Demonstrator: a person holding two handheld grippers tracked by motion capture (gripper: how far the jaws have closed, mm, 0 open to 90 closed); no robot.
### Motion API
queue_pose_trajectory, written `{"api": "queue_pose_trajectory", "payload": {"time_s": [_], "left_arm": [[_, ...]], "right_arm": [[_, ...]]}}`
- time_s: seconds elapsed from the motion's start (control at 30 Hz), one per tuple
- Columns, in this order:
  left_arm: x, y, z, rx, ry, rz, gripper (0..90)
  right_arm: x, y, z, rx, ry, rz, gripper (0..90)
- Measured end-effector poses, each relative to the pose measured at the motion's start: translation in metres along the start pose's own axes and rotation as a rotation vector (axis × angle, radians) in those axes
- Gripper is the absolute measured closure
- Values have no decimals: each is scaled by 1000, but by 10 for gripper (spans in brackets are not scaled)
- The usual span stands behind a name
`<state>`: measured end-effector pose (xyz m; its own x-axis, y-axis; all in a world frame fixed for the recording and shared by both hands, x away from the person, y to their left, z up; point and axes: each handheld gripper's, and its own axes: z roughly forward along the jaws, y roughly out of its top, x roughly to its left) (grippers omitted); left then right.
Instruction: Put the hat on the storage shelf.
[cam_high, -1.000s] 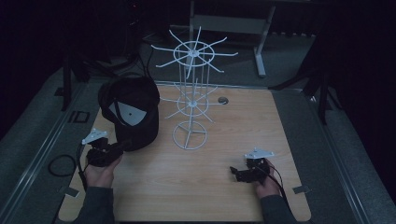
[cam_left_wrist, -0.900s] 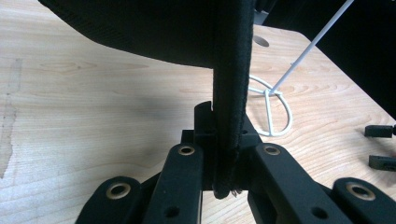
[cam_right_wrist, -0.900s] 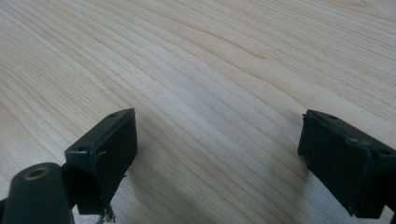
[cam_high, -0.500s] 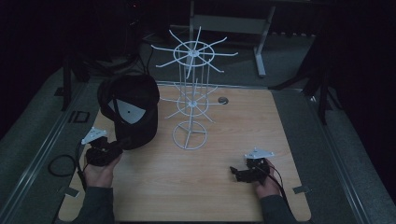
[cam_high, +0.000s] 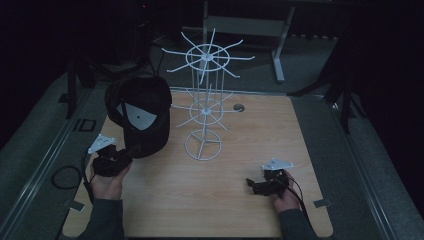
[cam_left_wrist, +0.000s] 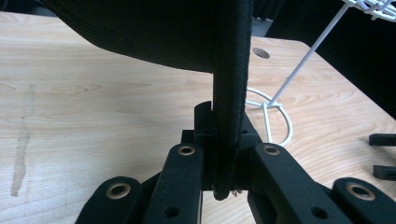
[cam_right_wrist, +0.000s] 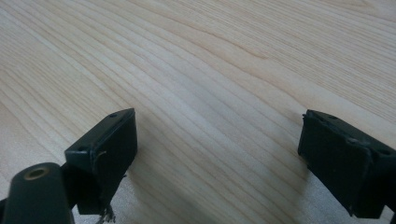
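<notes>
black cap (cam_high: 142, 117) held up off table, open underside with white label facing camera, beside white wire rack (cam_high: 205, 107).

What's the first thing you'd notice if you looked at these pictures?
A tall white wire rack with spokes sticking out stands at the middle of the wooden table. Left of it, a black cap is held up by the left gripper, whose jaws pinch its brim. The right gripper rests low near the table's right front, jaws wide open.

Black grippers (cam_high: 111, 161) with brass-ringed screw holes, grey top plates, grey sleeves (cam_high: 102, 222).
</notes>
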<state>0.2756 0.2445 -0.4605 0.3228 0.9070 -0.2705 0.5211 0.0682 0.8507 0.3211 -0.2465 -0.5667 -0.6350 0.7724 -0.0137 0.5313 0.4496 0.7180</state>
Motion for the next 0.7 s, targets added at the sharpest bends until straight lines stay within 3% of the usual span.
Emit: {"api": "queue_pose_trajectory", "payload": {"time_s": [0.7], "left_arm": [[-5,8,-7,-62,25,-4,862]], "right_arm": [[0,0,0,-1,0,2,117]]}}
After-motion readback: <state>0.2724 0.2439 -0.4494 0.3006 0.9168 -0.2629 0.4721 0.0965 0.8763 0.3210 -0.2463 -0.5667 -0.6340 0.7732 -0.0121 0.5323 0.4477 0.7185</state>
